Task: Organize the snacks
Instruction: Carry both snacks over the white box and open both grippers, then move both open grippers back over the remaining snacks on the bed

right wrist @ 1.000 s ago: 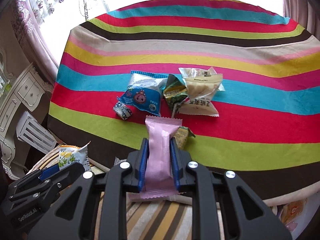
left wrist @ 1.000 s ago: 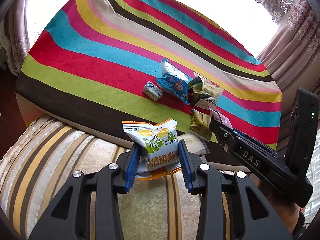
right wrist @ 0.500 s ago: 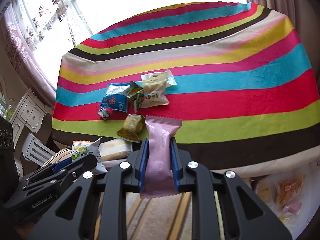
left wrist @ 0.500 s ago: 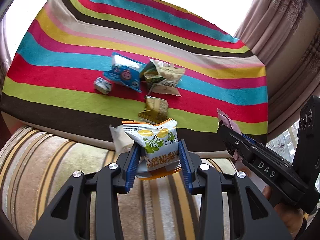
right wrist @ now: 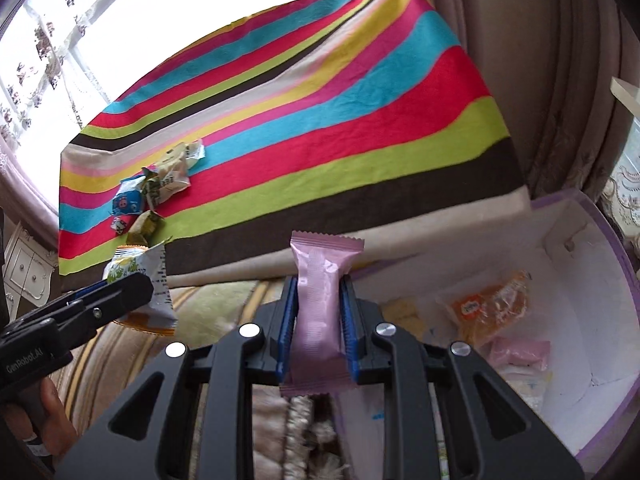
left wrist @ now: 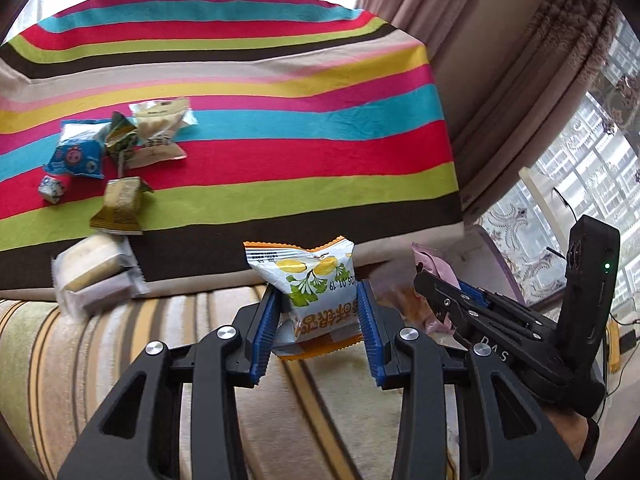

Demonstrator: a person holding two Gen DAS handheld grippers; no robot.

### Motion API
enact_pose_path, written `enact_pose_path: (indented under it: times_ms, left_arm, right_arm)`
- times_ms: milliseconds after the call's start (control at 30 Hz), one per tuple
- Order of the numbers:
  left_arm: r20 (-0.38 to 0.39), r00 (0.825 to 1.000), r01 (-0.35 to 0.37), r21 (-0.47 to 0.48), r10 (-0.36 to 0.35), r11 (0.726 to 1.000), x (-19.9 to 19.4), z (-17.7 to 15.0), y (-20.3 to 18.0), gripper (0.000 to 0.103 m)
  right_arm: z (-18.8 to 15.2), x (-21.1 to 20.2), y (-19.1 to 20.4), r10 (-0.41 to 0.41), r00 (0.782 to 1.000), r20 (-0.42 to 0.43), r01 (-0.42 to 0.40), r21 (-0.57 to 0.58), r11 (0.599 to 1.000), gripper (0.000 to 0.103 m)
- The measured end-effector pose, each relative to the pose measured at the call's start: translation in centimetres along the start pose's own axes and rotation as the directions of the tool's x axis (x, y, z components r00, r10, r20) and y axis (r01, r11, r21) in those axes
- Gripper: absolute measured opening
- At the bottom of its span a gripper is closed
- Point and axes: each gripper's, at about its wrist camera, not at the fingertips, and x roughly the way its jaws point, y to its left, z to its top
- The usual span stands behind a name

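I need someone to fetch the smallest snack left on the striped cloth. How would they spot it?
On the striped cloth, find the cluster of packets at its left. The small cube-shaped snack lies at the cluster's lower left edge, beside the blue cartoon packet. It alone is a tiny blue-and-white block, not a flat pouch.

Open white box (right wrist: 580,280) lies clear beside striped cloth (right wrist: 360,120)

Striped cloth (left wrist: 280,128), curtains (left wrist: 500,60), sofa (left wrist: 80,360)

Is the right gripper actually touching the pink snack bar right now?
Touching. In the right wrist view, both blue pads of the right gripper press against the sides of the pink snack bar, which stands upright between them.
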Motion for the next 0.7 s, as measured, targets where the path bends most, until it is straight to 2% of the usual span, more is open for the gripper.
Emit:
enact_pose_path:
  times_ms: [267, 400, 500, 533, 600, 633, 667, 700]
  left_arm:
    - [-0.077, 0.994, 0.088, 0.109, -0.080, 0.990, 2.1, -1.1, -5.4, 0.036]
    - [-0.110, 0.986, 0.143, 0.144, -0.127, 0.979, 2.9, -1.5, -7.3, 0.036]
    - [-0.150, 0.972, 0.203, 0.160, -0.180, 0.966, 3.4, -2.0, -8.4, 0.036]
    - [-0.163, 0.967, 0.222, 0.165, -0.196, 0.961, 3.6, -2.2, -8.7, 0.038]
    - [-0.182, 0.960, 0.243, 0.179, -0.211, 0.953, 3.9, -2.4, -9.1, 0.048]
    - [-0.180, 0.961, 0.243, 0.182, -0.210, 0.953, 4.0, -2.3, -9.3, 0.055]
    - [-0.176, 0.962, 0.240, 0.183, -0.208, 0.953, 4.0, -2.2, -9.2, 0.057]
    - [-0.175, 0.962, 0.242, 0.176, -0.211, 0.954, 3.9, -2.2, -9.0, 0.057]
  right_arm:
    - [-3.1, -1.4, -6.6, -0.075, 0.997, -0.025, 0.077, 0.098, 0.992, 0.022]
    - [-3.9, -2.2, -8.4, -0.103, 0.994, -0.025, 0.105, 0.127, 0.986, 0.022]
    - [-4.2, -2.9, -9.6, -0.115, 0.993, -0.020, 0.116, 0.152, 0.981, 0.023]
    - [-4.2, -3.1, -9.8, -0.118, 0.993, -0.018, 0.119, 0.156, 0.981, 0.025]
    - [-4.2, -3.3, -10.0, -0.127, 0.992, -0.012, 0.127, 0.159, 0.979, 0.038]
    - [-4.2, -3.5, -10.0, -0.135, 0.991, -0.007, 0.135, 0.162, 0.977, 0.055]
    - [-4.0, -3.6, -9.9, -0.138, 0.990, 0.000, 0.136, 0.165, 0.977, 0.064]
    - [-4.0, -3.7, -9.8, -0.134, 0.991, 0.005, 0.132, 0.166, 0.977, 0.065]
